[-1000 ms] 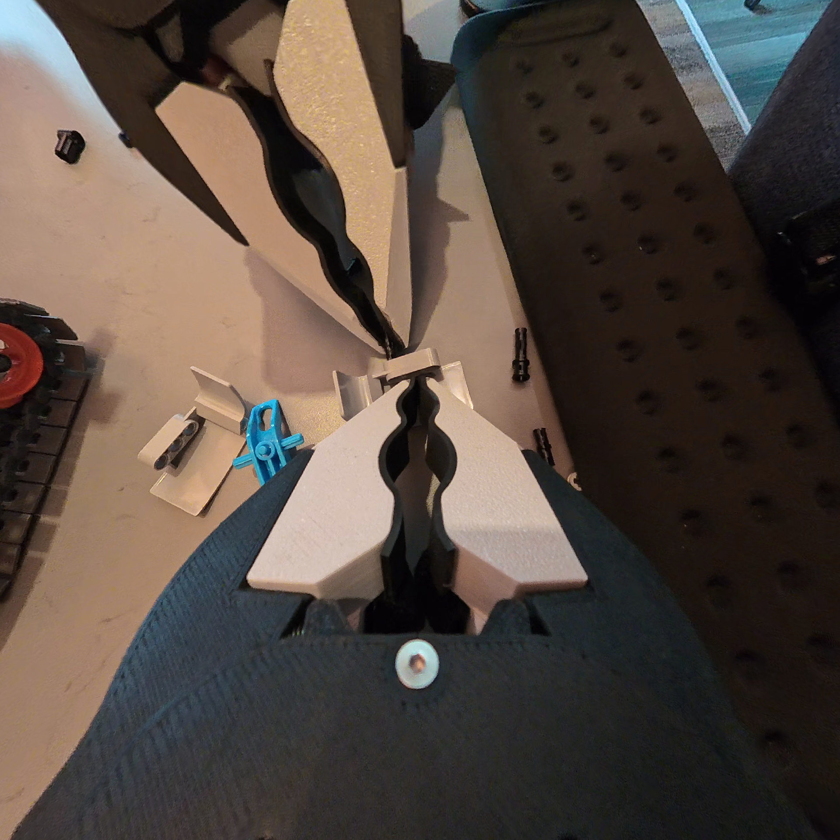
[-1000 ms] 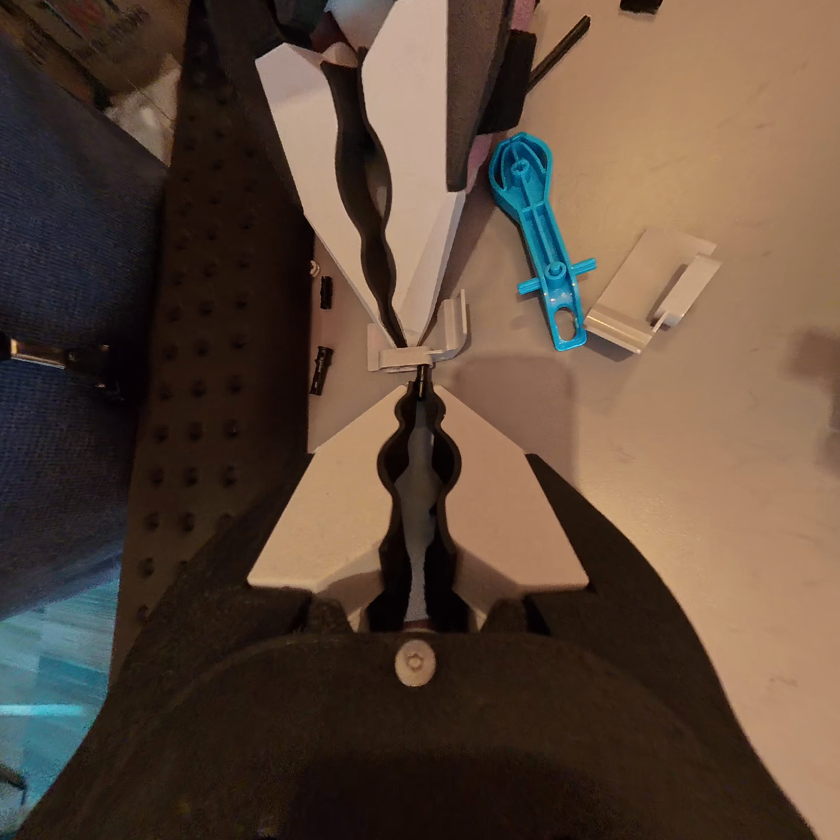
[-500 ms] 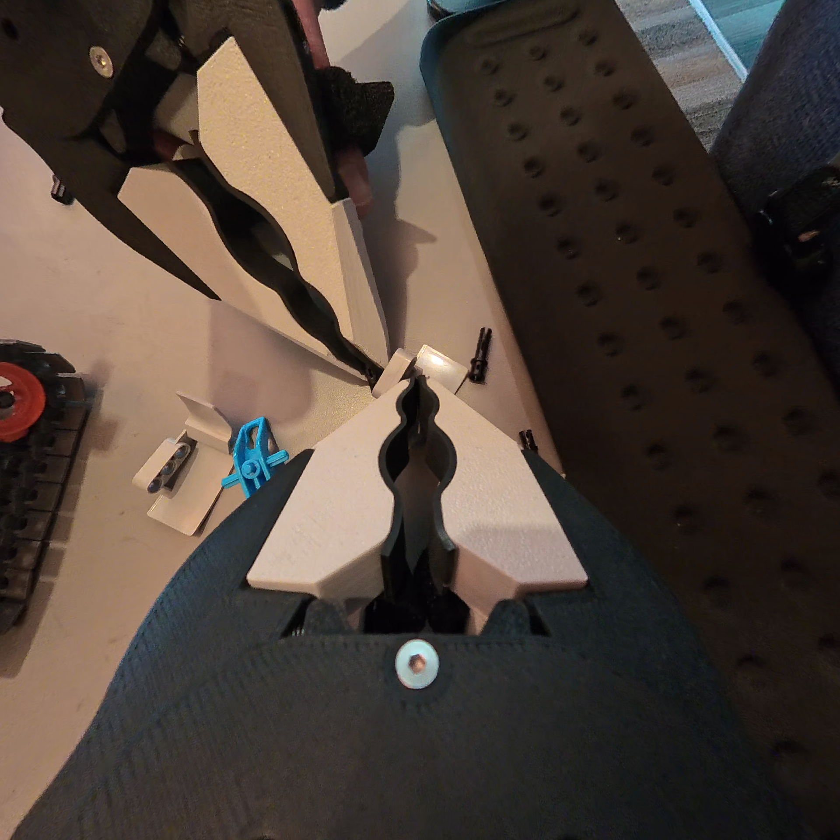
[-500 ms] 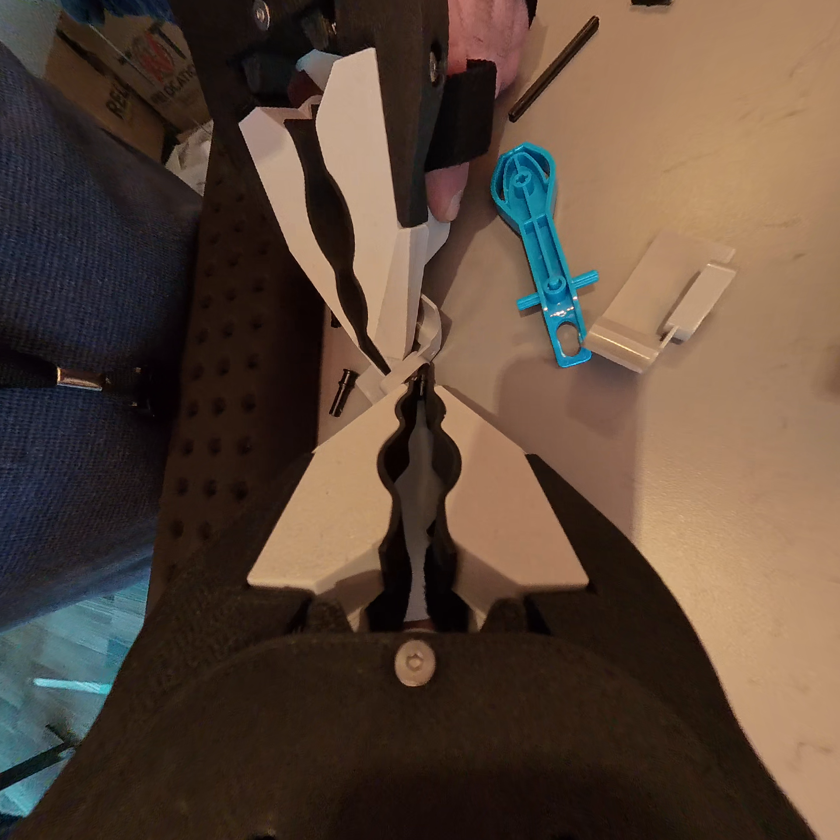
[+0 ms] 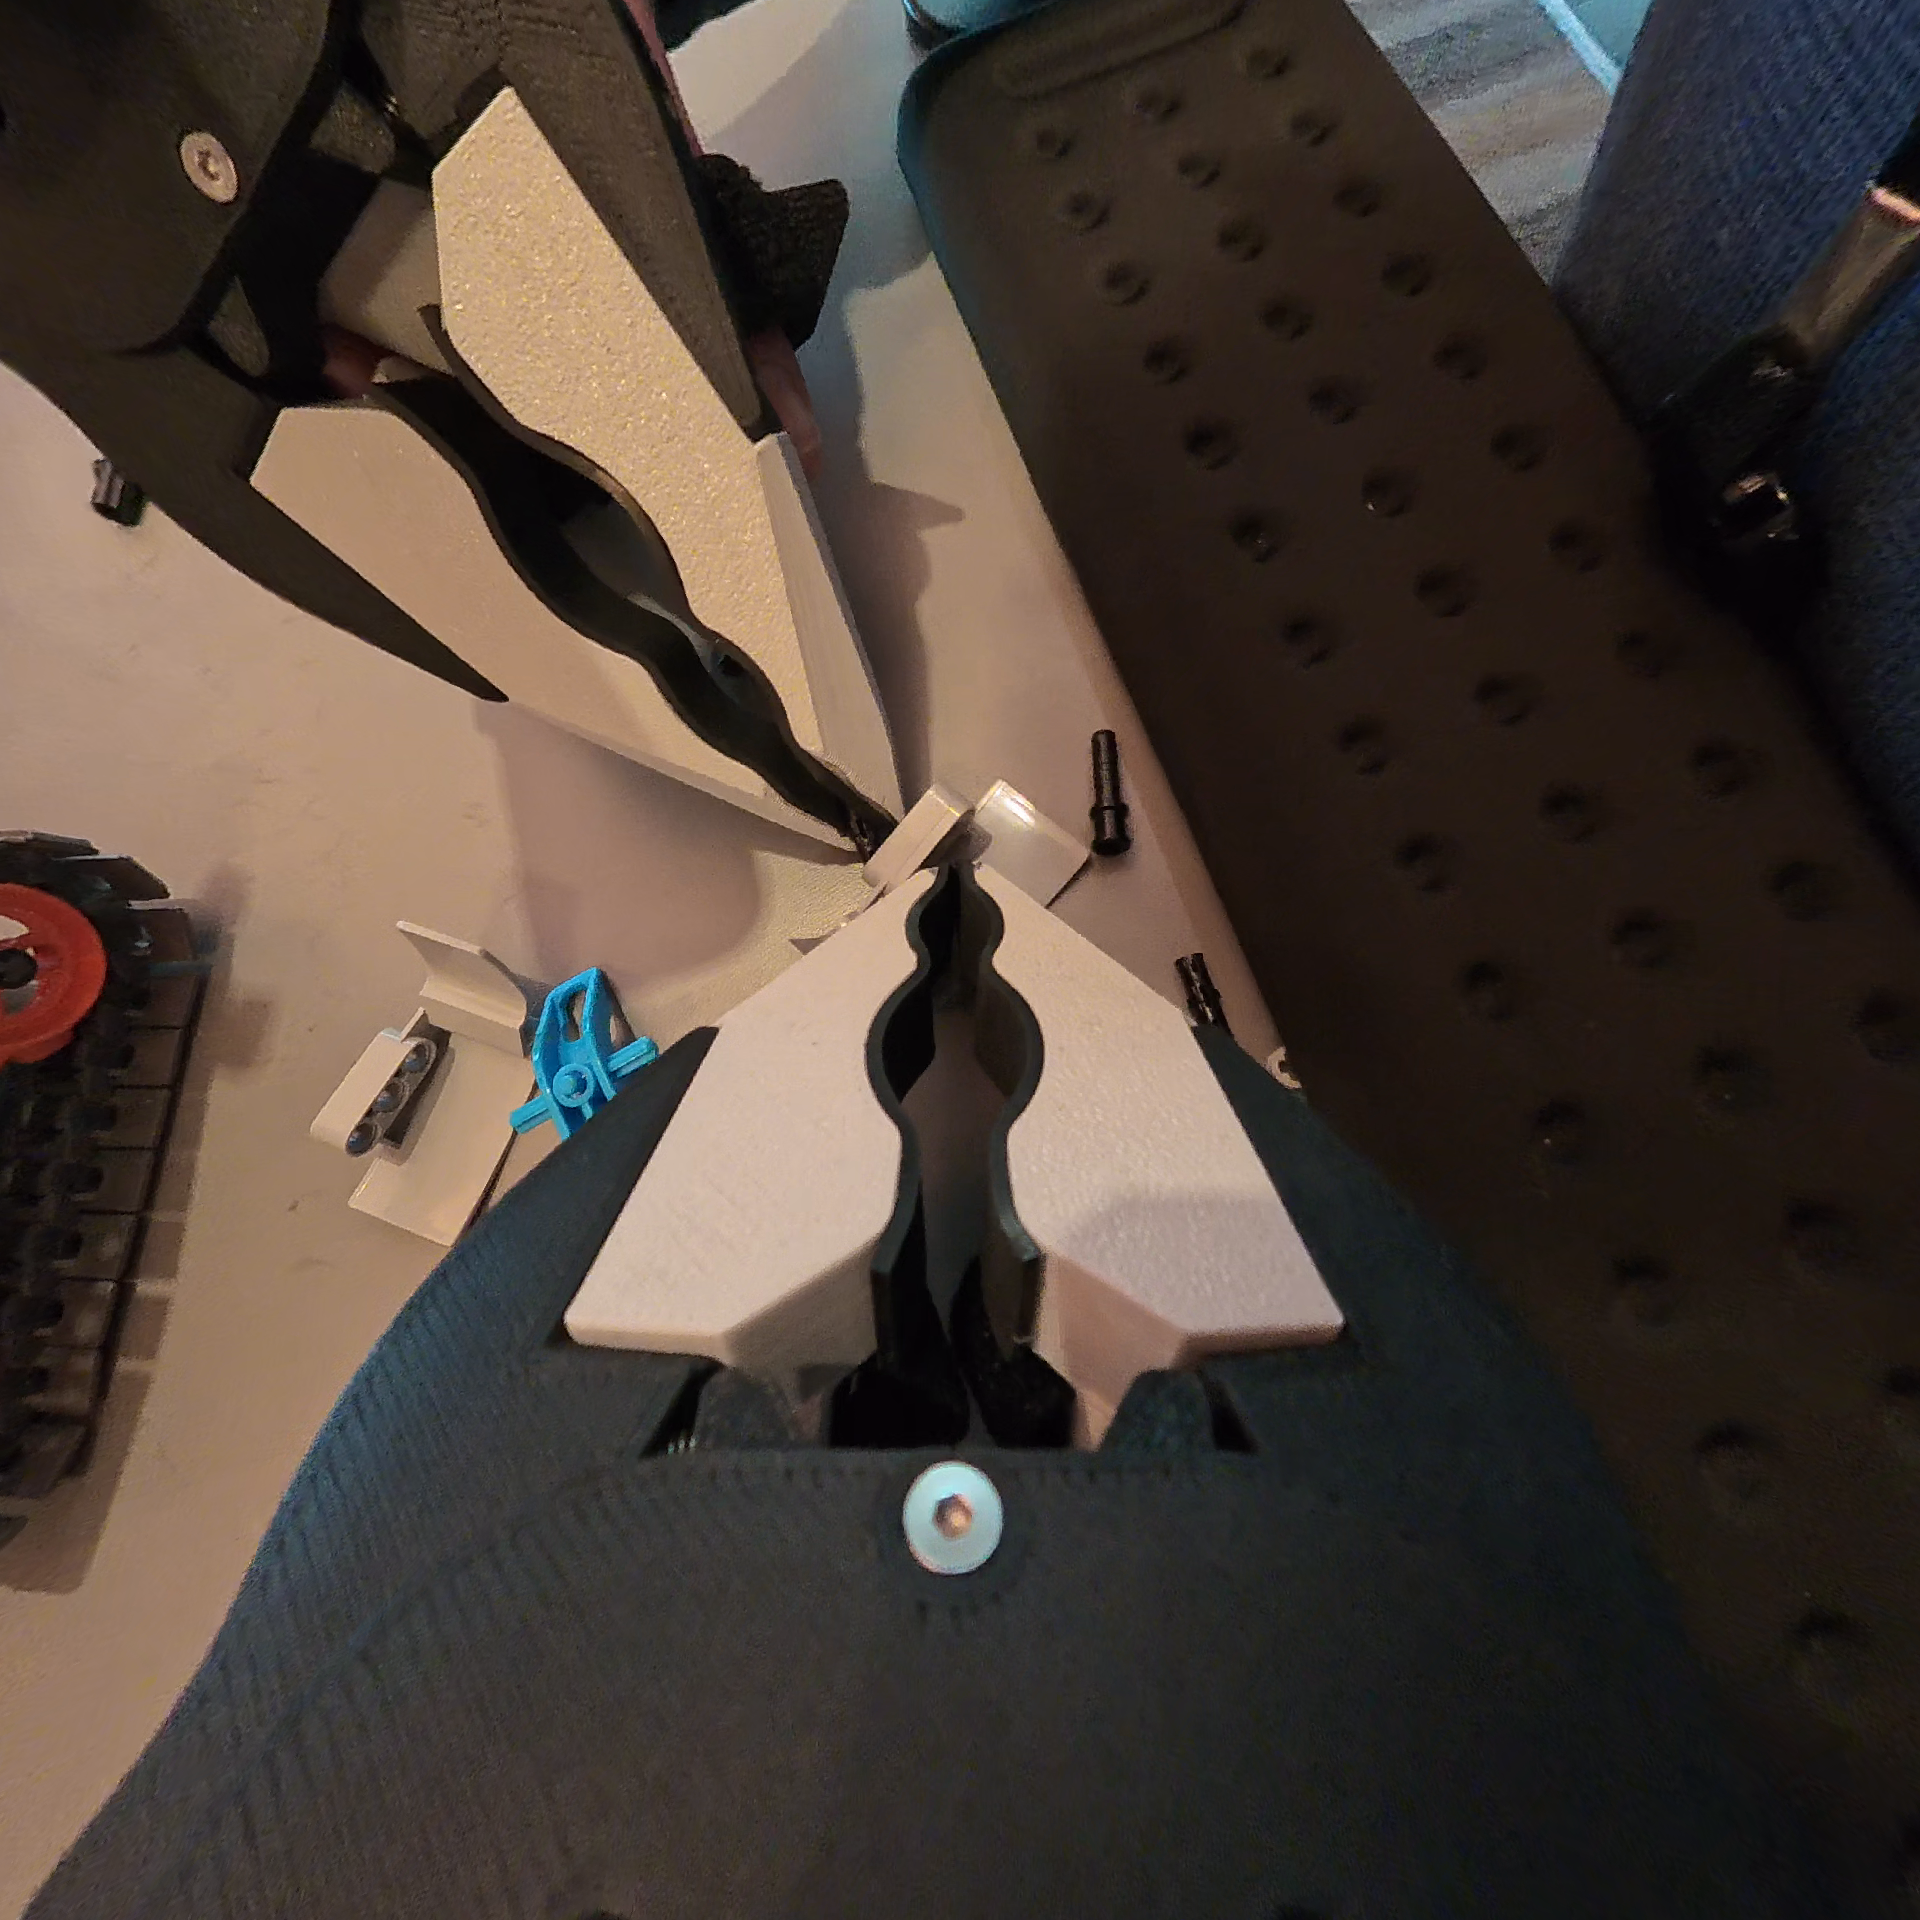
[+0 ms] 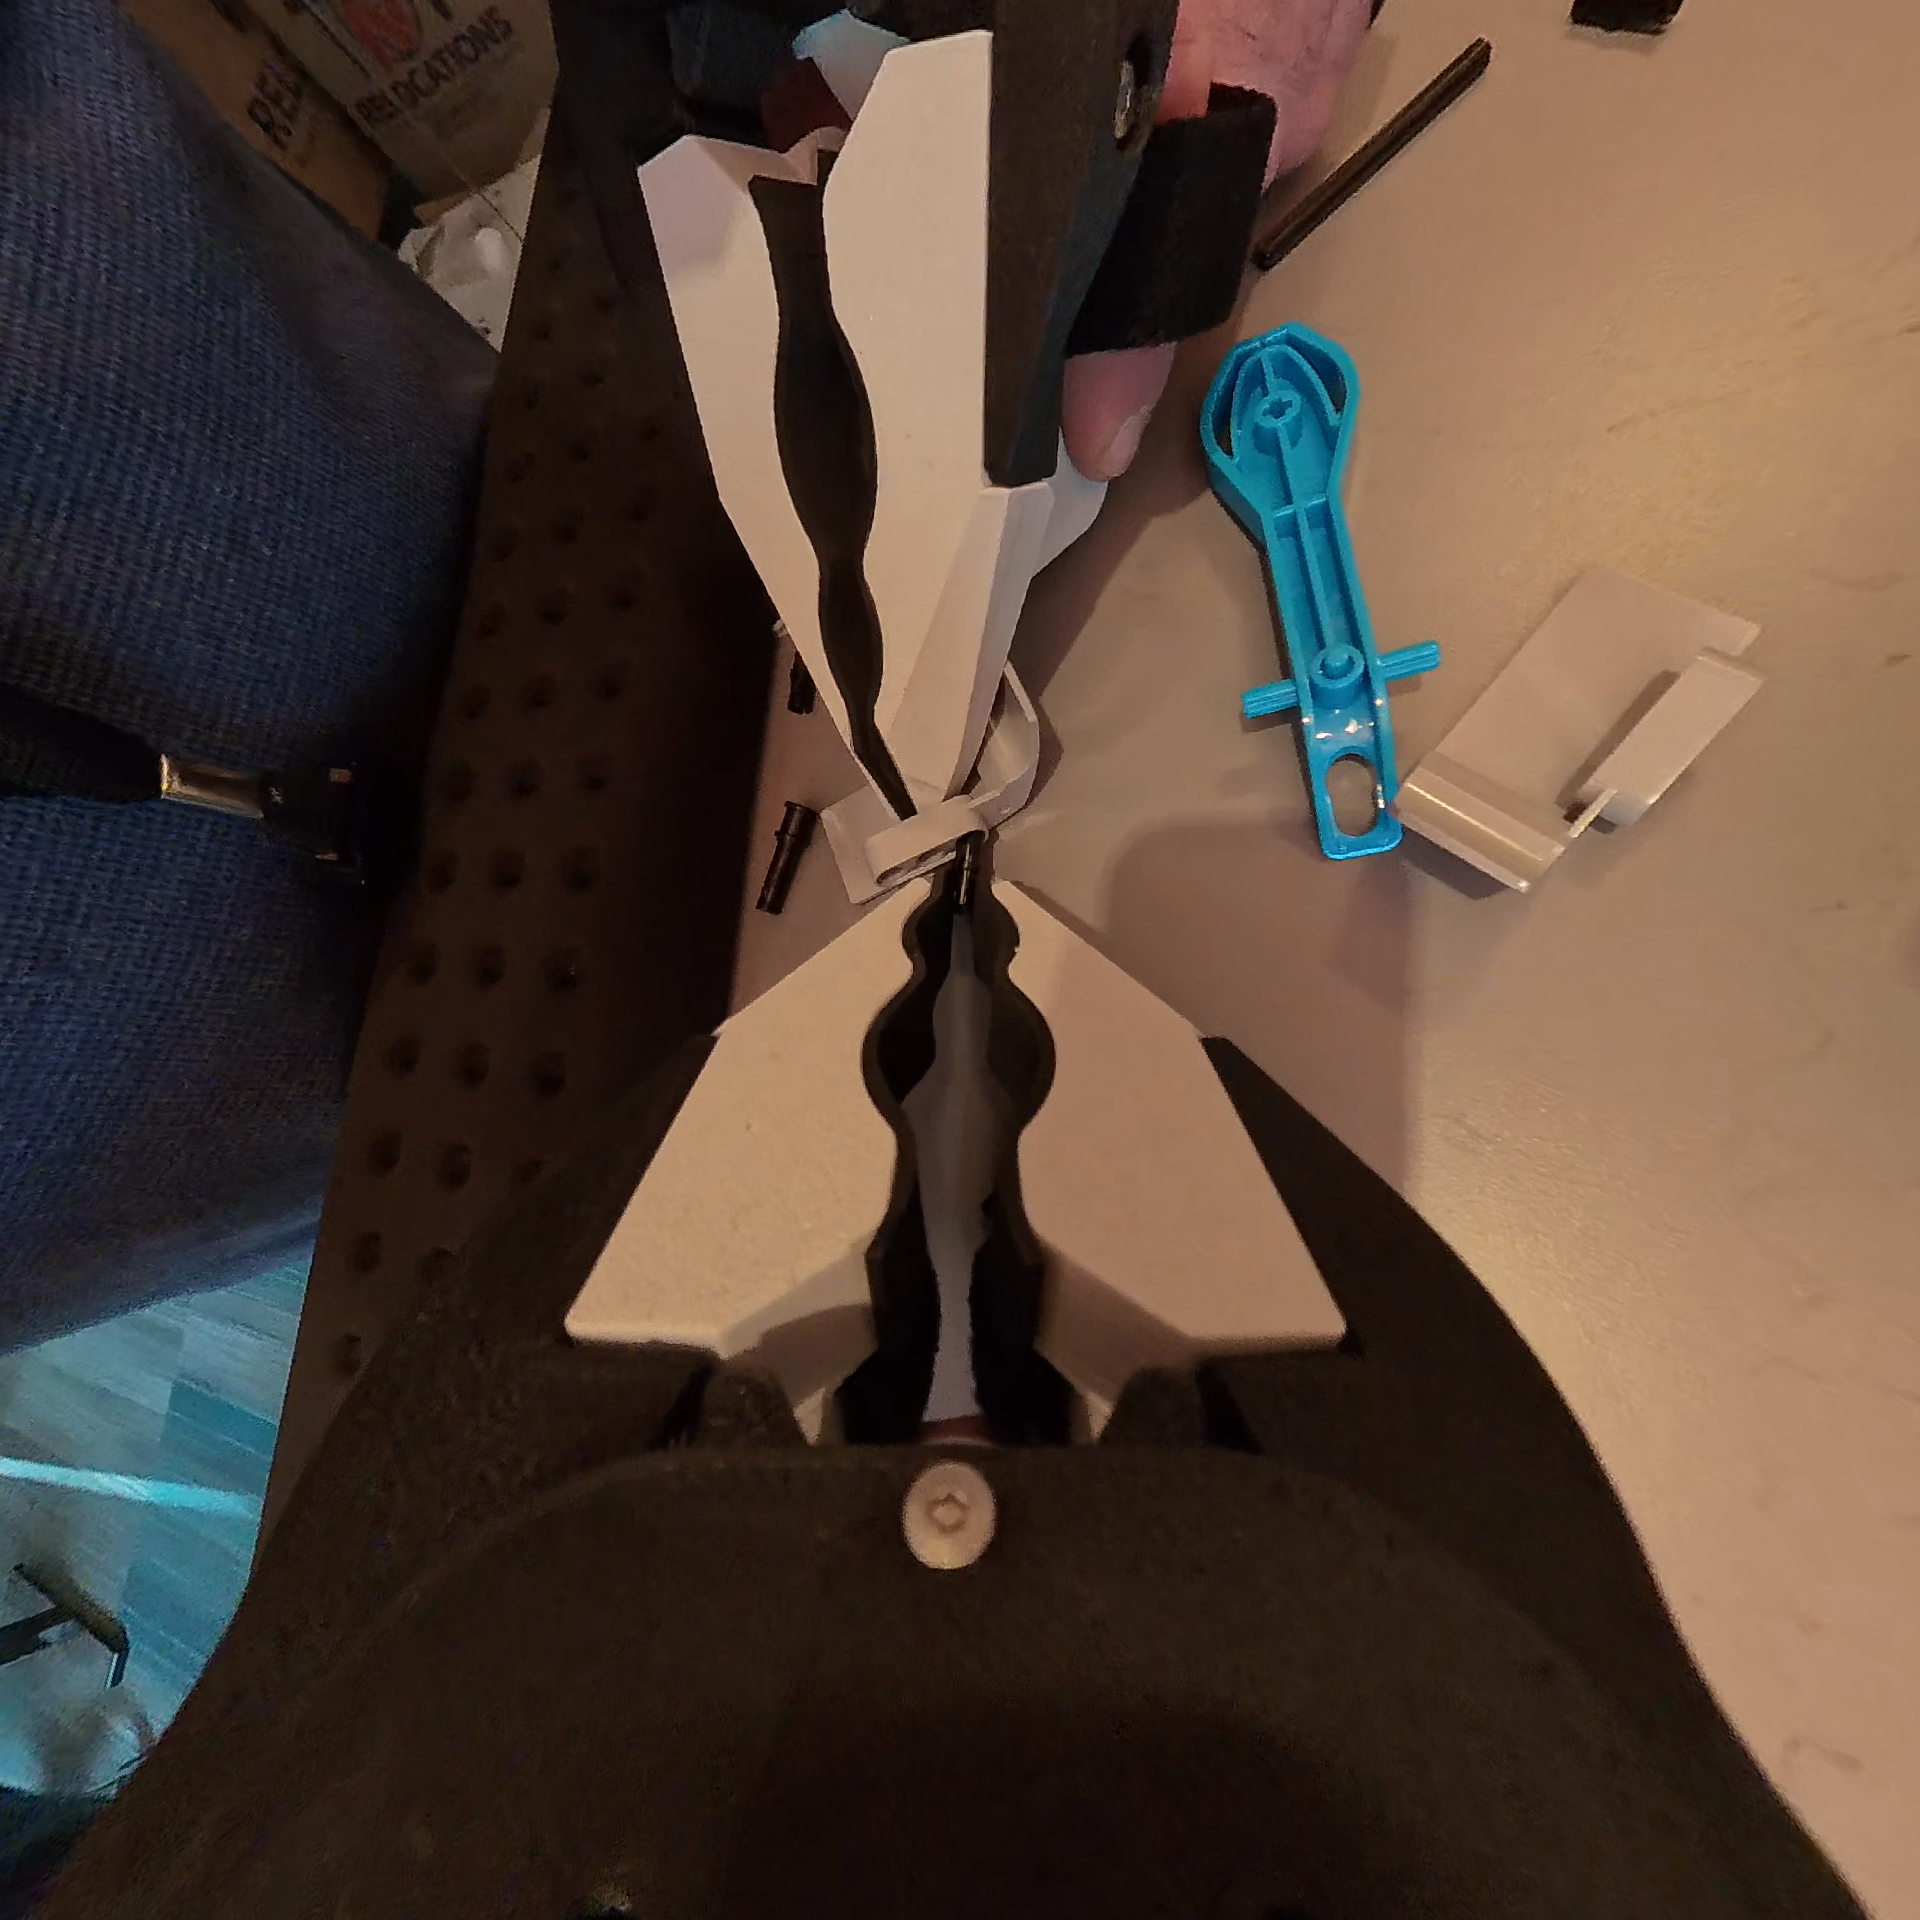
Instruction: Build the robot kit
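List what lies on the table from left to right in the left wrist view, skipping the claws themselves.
Black toothed track with an orange wheel → flat grey panel piece → blue plastic part → small grey piece at the claw tips → black pin → dark perforated mat.

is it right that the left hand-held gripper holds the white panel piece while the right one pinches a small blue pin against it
Not quite: the pin is black, not blue, as the right wrist view shows. The rest holds: the left hand-held gripper is shut on the white panel piece, and the right hand-held gripper pinches the pin against it.
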Tool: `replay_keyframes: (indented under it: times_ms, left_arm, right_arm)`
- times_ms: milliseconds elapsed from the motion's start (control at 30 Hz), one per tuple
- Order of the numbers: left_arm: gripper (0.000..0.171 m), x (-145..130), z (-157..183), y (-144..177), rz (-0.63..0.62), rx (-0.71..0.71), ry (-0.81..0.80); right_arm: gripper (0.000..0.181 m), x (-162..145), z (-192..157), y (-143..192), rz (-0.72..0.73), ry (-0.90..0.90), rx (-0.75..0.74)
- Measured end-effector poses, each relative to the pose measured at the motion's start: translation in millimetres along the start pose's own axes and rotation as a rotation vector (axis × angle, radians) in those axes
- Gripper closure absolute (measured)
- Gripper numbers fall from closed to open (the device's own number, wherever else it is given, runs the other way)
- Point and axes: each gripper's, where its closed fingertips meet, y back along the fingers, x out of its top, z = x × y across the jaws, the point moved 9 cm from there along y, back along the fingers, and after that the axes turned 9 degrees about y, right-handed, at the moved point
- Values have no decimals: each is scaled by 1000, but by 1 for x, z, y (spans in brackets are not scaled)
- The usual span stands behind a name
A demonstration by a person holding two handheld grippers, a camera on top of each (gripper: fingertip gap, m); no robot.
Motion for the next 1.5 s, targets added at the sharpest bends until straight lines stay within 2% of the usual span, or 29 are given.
replay_keyframes:
  times_ms: [733,1000,1233,1400,1433,1500]
  left_arm:
    - [171,-1,7,-1,11,-17,-92]
    - [171,-1,7,-1,12,-16,-94]
    - [171,-2,10,0,17,-46,-115]
    - [171,-2,9,1,18,-33,-98]
    - [171,-1,8,1,16,-21,-88]
    - [171,-2,9,2,6,-17,-82]
  right_arm:
    - [180,11,17,-8,-106,171,289]
    - [180,13,24,-10,-133,94,367]
    - [180,17,20,-17,-148,90,389]
    - [180,14,17,-13,-112,86,324]
    - [178,13,17,-11,-99,77,305]
    - [163,12,15,-7,-57,67,268]
